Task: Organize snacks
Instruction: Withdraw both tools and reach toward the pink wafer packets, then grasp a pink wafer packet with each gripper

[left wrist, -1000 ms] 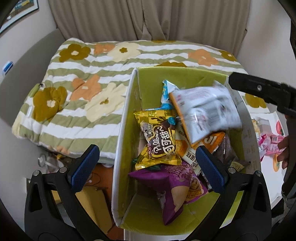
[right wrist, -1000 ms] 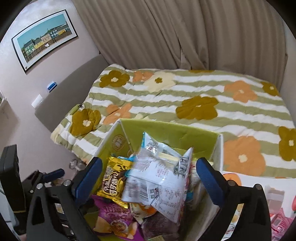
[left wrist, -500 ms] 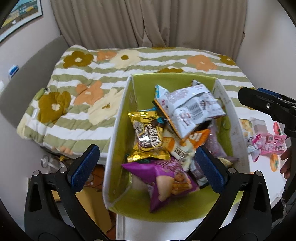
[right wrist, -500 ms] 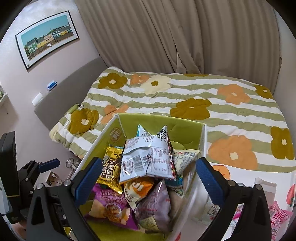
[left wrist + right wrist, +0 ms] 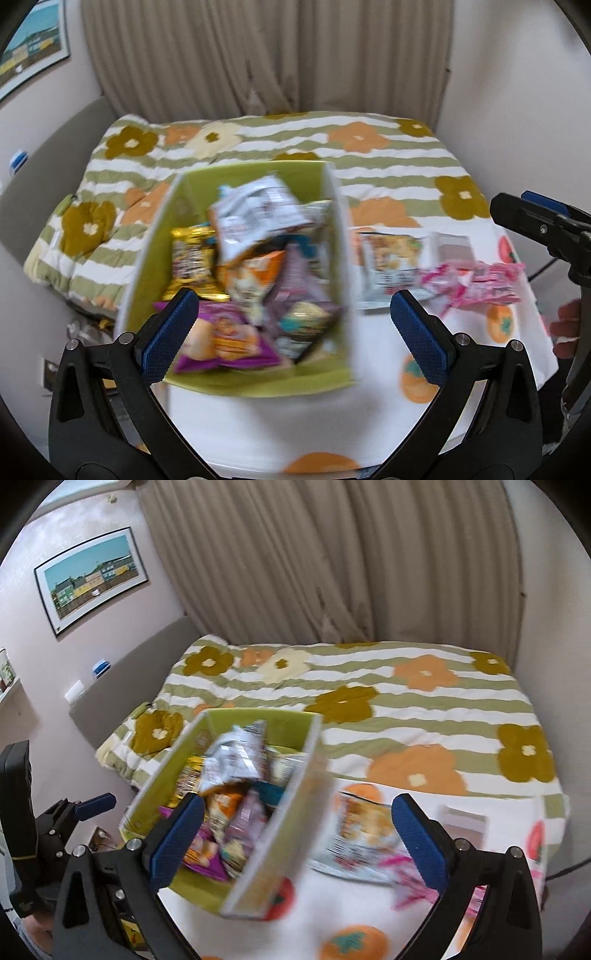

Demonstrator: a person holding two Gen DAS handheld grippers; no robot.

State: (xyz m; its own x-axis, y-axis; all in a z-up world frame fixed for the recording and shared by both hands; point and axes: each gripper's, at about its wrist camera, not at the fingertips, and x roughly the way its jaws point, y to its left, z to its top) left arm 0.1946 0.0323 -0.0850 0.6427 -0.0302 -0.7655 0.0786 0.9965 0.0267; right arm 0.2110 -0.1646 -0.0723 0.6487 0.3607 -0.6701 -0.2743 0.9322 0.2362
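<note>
A green box (image 5: 155, 254) (image 5: 162, 771) full of snack bags stands on a white cloth with orange fruit prints. A white bag (image 5: 255, 214) (image 5: 232, 760) lies on top, over gold (image 5: 192, 262), orange (image 5: 251, 277) and purple (image 5: 225, 339) bags. Loose snacks lie right of the box: a white-and-orange bag (image 5: 391, 266) (image 5: 362, 823) and pink packets (image 5: 476, 284) (image 5: 410, 878). My left gripper (image 5: 295, 332) is open and empty, pulled back from the box. My right gripper (image 5: 299, 830) is open and empty above the box's right wall. Both views are blurred.
A bed with a striped flower quilt (image 5: 280, 147) (image 5: 369, 694) lies behind the table. Beige curtains (image 5: 332, 561) hang at the back. A framed picture (image 5: 92, 579) hangs on the left wall. The table's left edge drops to the floor (image 5: 85, 332).
The white bag has settled on top of the pile in the box. Both grippers have drawn back and swung right, bringing the loose snacks on the cloth into view.
</note>
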